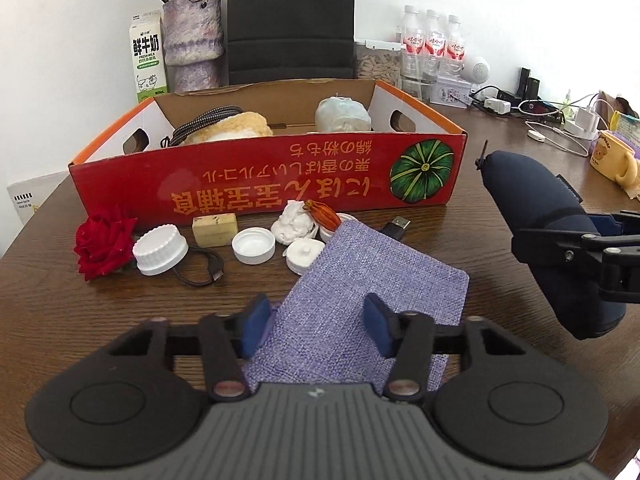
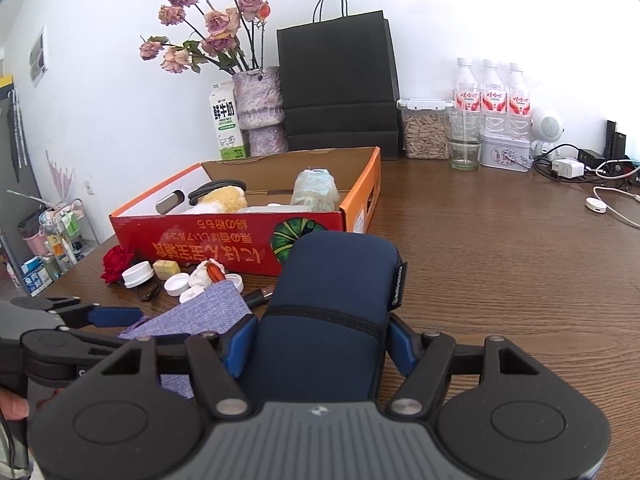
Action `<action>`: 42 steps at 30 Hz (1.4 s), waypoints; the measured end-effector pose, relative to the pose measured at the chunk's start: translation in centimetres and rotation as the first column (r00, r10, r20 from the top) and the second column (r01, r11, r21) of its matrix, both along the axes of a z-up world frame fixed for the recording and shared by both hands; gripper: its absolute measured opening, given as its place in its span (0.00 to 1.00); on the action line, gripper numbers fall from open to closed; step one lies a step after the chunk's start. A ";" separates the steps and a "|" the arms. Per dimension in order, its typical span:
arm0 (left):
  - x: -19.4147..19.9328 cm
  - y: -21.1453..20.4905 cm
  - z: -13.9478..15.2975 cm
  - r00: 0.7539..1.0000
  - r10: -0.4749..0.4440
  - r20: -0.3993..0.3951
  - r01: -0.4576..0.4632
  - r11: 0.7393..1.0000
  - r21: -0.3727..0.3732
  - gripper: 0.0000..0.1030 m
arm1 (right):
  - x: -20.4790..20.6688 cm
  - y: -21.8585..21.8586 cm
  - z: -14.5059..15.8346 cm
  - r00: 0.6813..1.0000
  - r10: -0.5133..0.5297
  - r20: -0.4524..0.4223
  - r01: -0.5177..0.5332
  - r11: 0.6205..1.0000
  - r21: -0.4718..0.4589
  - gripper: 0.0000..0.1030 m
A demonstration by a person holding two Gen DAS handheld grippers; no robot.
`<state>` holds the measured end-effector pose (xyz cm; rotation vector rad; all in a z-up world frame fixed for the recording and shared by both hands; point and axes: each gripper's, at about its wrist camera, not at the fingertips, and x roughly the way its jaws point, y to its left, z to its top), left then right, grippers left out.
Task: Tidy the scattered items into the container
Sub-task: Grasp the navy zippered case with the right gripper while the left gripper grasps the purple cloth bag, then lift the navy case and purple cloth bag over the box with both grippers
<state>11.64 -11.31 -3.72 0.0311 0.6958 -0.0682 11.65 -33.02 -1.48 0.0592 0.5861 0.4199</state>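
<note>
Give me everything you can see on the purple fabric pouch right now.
The purple fabric pouch is flat, rectangular, of coarse lavender weave like linen. It lies tilted on the wooden table in front of the red box, its far corner lying over one of the white caps. Its near end lies between the blue pads of the left gripper, whose jaws are part closed around it; whether they pinch it is unclear.

The near end of the purple pouch lies hidden under the left gripper's body. In the box, the front wall cuts off the cream bundle.
</note>
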 end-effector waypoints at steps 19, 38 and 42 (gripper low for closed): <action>-1.6 0.8 2.3 0.994 -0.016 0.105 0.022 0.998 -0.060 0.06 | -0.7 1.5 0.2 1.000 0.025 -0.005 -0.025 1.000 0.013 0.65; -3.5 1.8 9.9 0.929 -0.050 0.366 0.104 0.986 -0.130 0.05 | -1.0 4.0 5.3 0.993 0.041 0.109 -0.047 0.998 0.047 0.65; -2.9 2.3 11.5 0.909 -0.032 0.415 0.100 0.985 -0.143 0.05 | -0.4 4.8 6.7 0.989 0.044 0.139 -0.053 0.997 0.061 0.63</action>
